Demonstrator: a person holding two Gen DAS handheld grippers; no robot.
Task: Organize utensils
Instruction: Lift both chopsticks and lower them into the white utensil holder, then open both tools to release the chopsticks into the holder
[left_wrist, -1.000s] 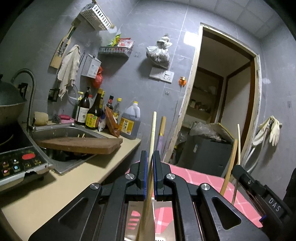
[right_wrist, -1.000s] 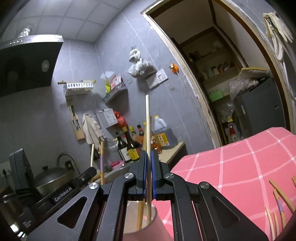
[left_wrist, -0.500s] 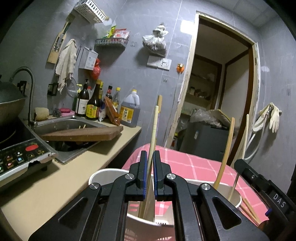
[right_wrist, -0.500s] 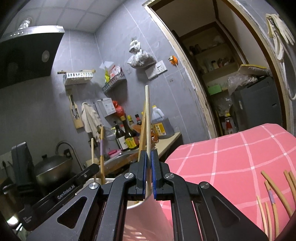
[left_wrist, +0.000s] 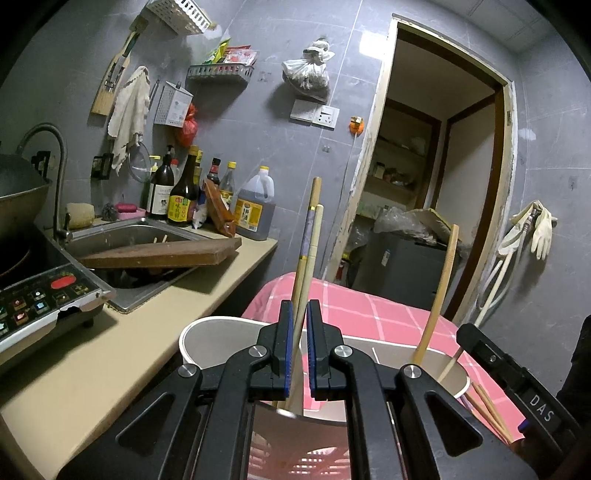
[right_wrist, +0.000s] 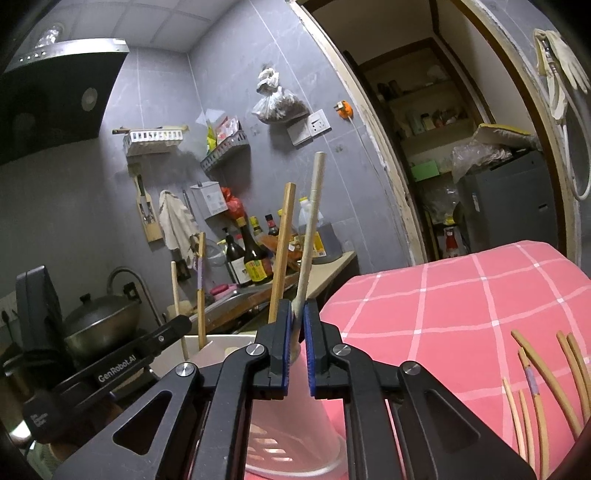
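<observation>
While both grippers (left_wrist: 298, 325) (right_wrist: 294, 325) pinch chopsticks (left_wrist: 308, 258) (right_wrist: 308, 236), a pink checked cloth (right_wrist: 461, 306) meets the grey-tiled kitchen.

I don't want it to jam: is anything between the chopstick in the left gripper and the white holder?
Nothing visible blocks it. The chopstick in the left gripper already reaches down inside the white holder. A purple-banded chopstick stands close beside it in the holder, not across its path as far as shows.

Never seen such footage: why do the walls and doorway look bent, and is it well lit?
Left wrist view: the fisheye lens bows the door frame, corners go black, a glare patch sits beside it. Right wrist view: same bowing, dim light, nothing blurred.
</observation>
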